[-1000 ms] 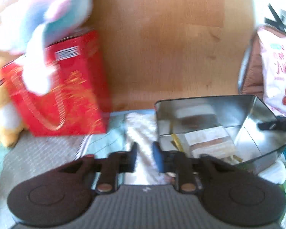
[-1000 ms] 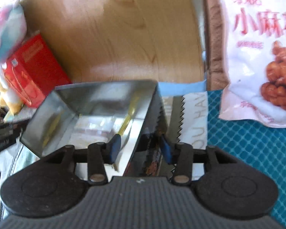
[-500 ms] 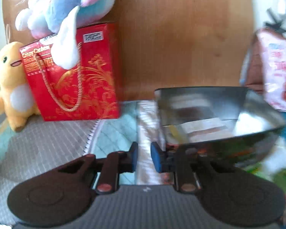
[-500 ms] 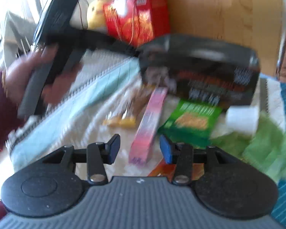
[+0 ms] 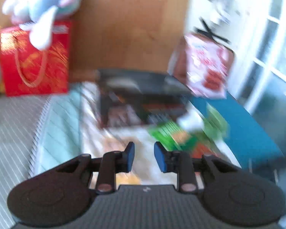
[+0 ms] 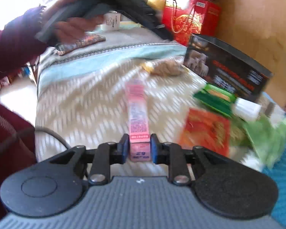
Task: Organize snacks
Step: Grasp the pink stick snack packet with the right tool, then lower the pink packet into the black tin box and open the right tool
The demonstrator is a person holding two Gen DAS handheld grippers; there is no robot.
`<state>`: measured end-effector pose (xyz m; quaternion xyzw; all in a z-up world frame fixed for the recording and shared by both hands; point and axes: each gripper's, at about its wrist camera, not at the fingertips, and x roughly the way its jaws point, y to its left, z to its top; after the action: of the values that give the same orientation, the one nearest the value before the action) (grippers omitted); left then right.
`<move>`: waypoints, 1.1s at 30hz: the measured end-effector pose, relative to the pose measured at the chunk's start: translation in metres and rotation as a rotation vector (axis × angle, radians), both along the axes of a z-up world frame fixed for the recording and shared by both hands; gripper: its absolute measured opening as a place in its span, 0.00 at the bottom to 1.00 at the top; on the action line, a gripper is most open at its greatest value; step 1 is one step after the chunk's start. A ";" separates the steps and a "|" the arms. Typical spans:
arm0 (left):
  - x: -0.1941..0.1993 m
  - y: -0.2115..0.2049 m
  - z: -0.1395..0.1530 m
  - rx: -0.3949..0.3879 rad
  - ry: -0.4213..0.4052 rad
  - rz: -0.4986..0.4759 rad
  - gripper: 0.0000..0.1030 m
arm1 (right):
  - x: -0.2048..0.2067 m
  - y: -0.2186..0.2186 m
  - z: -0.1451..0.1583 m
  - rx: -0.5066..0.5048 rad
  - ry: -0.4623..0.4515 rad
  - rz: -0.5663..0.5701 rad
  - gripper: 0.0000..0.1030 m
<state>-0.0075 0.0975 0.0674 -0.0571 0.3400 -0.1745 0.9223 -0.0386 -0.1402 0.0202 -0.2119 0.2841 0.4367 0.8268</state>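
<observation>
My right gripper [image 6: 139,150] is shut on the near end of a long pink snack box [image 6: 137,106] that lies on the cream blanket [image 6: 89,99]. The dark printed tin [image 6: 228,66] stands behind it, with a green pack [image 6: 213,97], a small white packet [image 6: 246,108] and an orange-red packet [image 6: 206,131] in front. A brown snack packet [image 6: 165,68] lies left of the tin. In the blurred left wrist view my left gripper [image 5: 144,155] hangs short of the tin [image 5: 143,99] and the green pack [image 5: 171,135]. Its jaws are opening with nothing between them.
A red gift box [image 5: 34,61] with plush toys on it stands against the wooden headboard [image 5: 127,30]. A pink-and-white snack bag [image 5: 207,64] leans at the back right beside a blue mat [image 5: 238,124]. The person's hand [image 6: 72,26] holds the left gripper at the upper left.
The left gripper has drawn back from the tin, which now stands apart with its printed side showing. The right gripper left the tin, swung over the blanket and closed on the pink box.
</observation>
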 end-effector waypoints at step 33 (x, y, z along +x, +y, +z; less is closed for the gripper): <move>0.080 -0.004 0.043 -0.071 -0.113 0.068 0.30 | 0.120 0.018 0.062 0.293 -0.040 -0.320 0.24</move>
<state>0.0728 0.0940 0.1100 -0.0911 0.2788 -0.1578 0.9429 0.0818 -0.1225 0.0823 -0.0503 0.2313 0.3323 0.9130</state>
